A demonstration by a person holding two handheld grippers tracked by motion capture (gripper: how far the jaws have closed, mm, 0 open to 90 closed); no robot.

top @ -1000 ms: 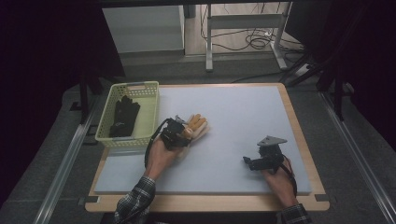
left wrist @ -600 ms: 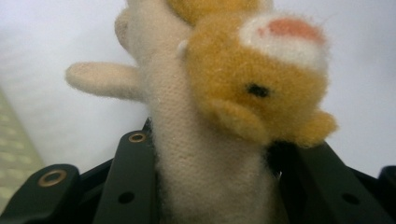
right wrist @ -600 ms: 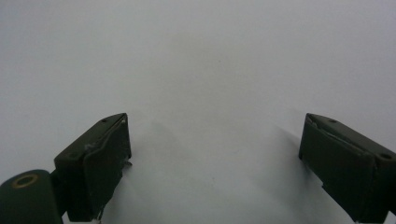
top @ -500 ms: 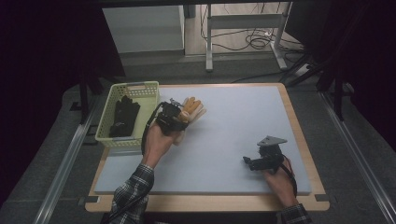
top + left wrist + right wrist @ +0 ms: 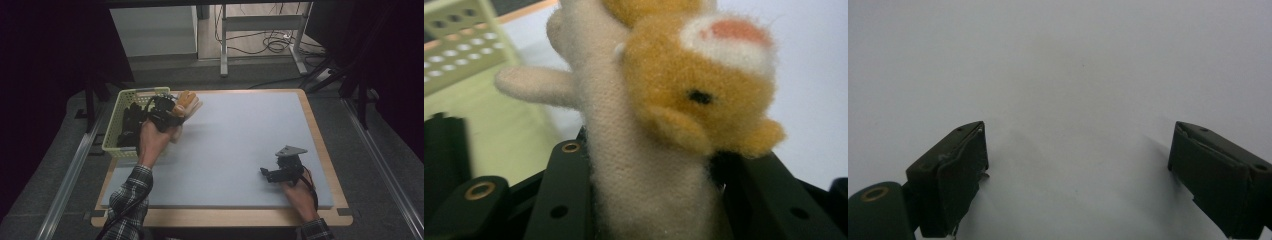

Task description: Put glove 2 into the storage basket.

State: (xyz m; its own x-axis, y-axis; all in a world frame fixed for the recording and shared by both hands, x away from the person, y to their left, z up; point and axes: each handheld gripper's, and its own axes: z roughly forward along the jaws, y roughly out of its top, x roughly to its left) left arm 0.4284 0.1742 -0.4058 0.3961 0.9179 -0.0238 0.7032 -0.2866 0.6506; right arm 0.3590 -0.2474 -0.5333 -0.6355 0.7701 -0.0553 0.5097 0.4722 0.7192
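Plush fills the left gripper view: a cream-bodied toy animal (image 5: pixel 644 165) with an orange-brown head, a black bead eye and a pinkish patch ringed in white, its body pinched between the two black jaws that rise on either side of it. From the high view, the left gripper (image 5: pixel 167 116) holds this toy (image 5: pixel 186 102) above the table's far left corner, just beside the right wall of the basket (image 5: pixel 114 131), with the head sticking out past the jaws toward the blue-grey mat (image 5: pixel 240 145). One cream limb juts sideways toward the basket in the left gripper view.

The basket is pale yellow-green plastic with a perforated wall, sitting at the table's left edge. Dark things lie inside it (image 5: pixel 131 125); what they are cannot be told.

Well apart, near the table's front right corner, the right gripper (image 5: pixel 272 175) rests low over the mat. Its jaws stand wide apart in the right gripper view, with bare mat (image 5: pixel 1073 75) between them.
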